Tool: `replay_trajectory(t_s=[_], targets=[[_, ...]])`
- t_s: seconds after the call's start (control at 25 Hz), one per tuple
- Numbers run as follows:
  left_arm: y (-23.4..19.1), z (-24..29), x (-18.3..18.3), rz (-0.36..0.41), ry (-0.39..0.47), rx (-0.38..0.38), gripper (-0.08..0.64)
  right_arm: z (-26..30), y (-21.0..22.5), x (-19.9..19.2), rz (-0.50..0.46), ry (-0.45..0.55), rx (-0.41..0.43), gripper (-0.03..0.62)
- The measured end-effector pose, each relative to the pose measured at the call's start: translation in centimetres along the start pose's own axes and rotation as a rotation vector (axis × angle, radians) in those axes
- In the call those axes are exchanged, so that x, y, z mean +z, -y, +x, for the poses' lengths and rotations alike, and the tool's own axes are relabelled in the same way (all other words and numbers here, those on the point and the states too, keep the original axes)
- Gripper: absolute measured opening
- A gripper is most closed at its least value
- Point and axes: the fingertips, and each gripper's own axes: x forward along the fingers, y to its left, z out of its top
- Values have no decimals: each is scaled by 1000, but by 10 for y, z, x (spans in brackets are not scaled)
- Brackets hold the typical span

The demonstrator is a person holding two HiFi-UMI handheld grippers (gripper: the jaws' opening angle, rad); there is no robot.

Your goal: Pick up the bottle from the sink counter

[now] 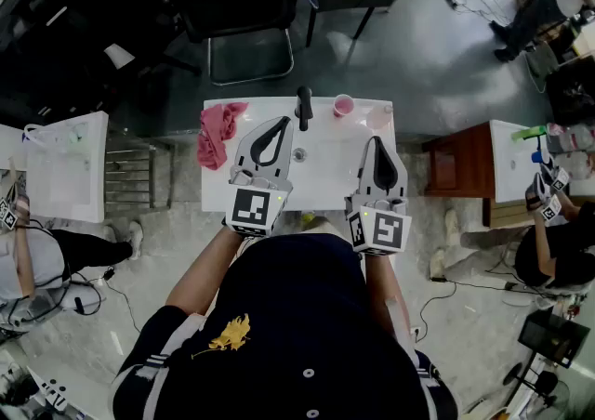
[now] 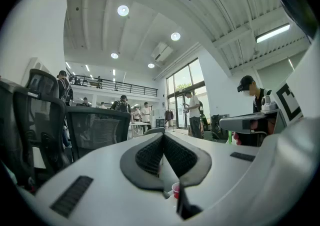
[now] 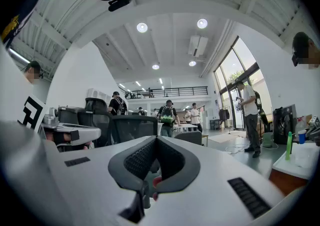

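Two clenched, empty tools, the left tongs (image 1: 281, 122) and right tongs (image 1: 376, 141), hang above the bench (image 1: 219, 191). One bottle (image 1: 379, 118), pale and hard to make out, stands at its far right corner beside one pink cup (image 1: 343, 105). One pink cloth (image 1: 218, 133) lies at the far left.

The head view looks steeply down from above the person onto the white tabletop (image 1: 321, 181), with the left gripper (image 1: 282, 121) and right gripper (image 1: 376, 139) close beneath it. Each gripper view rides low, facing level along its own jaws toward the room beyond. The head and left gripper views share the pink cup (image 1: 343, 105) (image 2: 175, 190).
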Motion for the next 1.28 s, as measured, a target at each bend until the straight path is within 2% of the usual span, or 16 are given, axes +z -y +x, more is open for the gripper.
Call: replay_trajectory(t_s=[0.2, 0.44, 0.84, 1.28], targets=[[-1, 2, 4, -36, 12, 16, 18, -1, 3, -1, -16, -1, 2, 26], [0, 1, -2, -7, -7, -4, 18, -3, 7, -4, -10, -11, -16, 26], [0, 6, 1, -7, 0, 10, 18, -3, 20, 1, 25, 0, -25, 25], [4, 14, -6, -2, -14, 36, 18, 10, 47, -13, 1, -20, -25, 26]])
